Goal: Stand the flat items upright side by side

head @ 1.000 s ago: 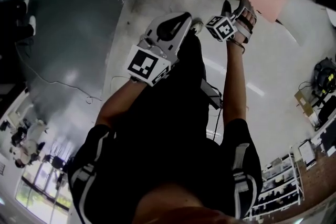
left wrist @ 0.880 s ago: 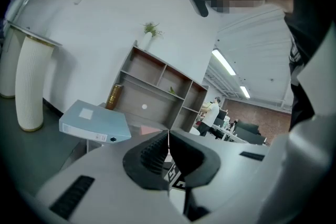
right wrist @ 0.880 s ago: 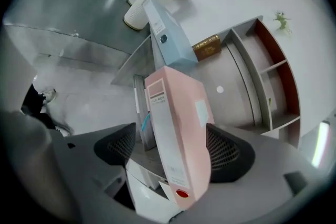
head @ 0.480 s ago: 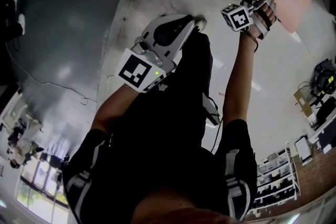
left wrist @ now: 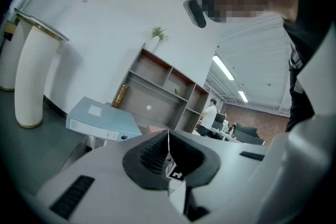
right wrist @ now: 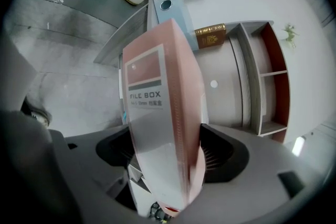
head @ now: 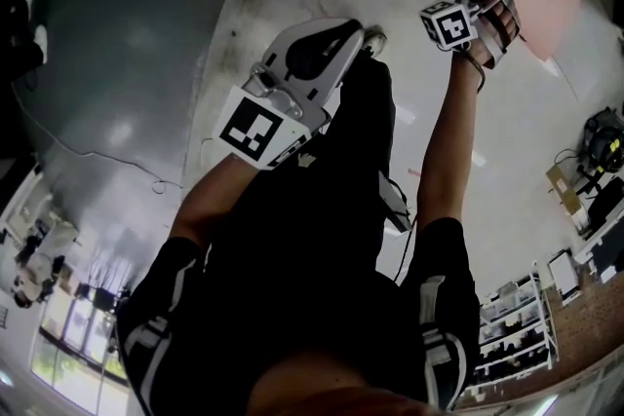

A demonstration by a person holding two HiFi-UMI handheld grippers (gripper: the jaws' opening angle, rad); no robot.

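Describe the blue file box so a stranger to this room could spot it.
Start at the open wooden shelf unit. Just in front of it a file box lies flat. It is pale blue with a white label, unlike the pink box.

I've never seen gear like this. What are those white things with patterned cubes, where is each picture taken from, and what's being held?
No robot: a person holds a two-jaw gripper in each hand. The cubes belong to them. The head view looks down from the person's head; the other two cameras ride on the grippers. The left gripper is shut and empty. The right gripper holds a pink file box up, its jaws closing on it. A blue file box lies flat near a wooden shelf.
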